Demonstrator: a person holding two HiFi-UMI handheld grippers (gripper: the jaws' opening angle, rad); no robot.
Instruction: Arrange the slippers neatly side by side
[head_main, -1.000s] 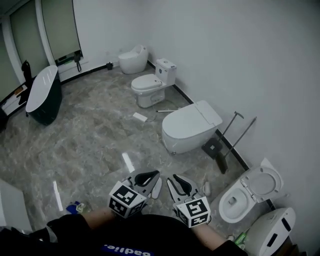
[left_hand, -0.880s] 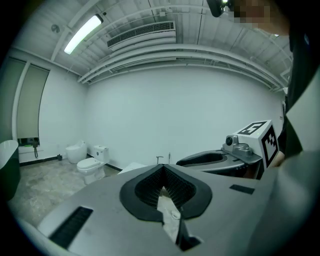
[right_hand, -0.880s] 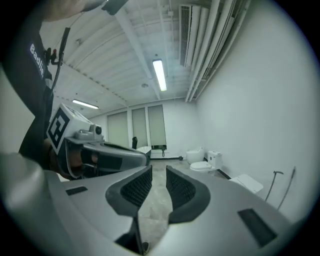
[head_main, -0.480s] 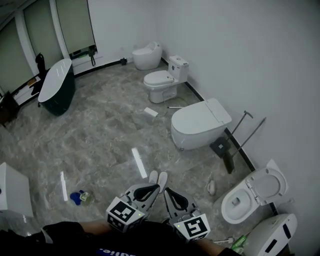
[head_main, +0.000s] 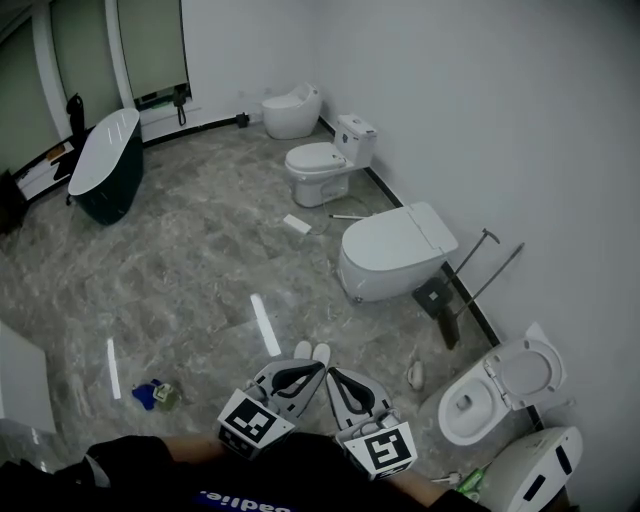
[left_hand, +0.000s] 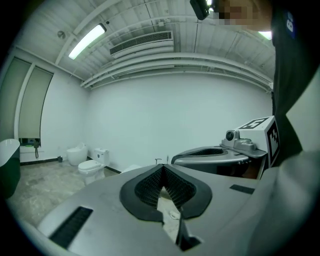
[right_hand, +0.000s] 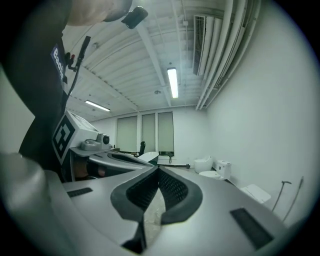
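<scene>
The slippers lie side by side, close together, on the floor just ahead of the left gripper and right gripper, which have both drawn back with jaws closed and empty since a second ago, so the arranging looks done.

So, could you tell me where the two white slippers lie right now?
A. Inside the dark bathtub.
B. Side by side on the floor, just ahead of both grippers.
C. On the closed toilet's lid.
B: the head view shows the two white slippers side by side on the floor, just beyond the left gripper and right gripper, both with jaws shut and empty.
</scene>
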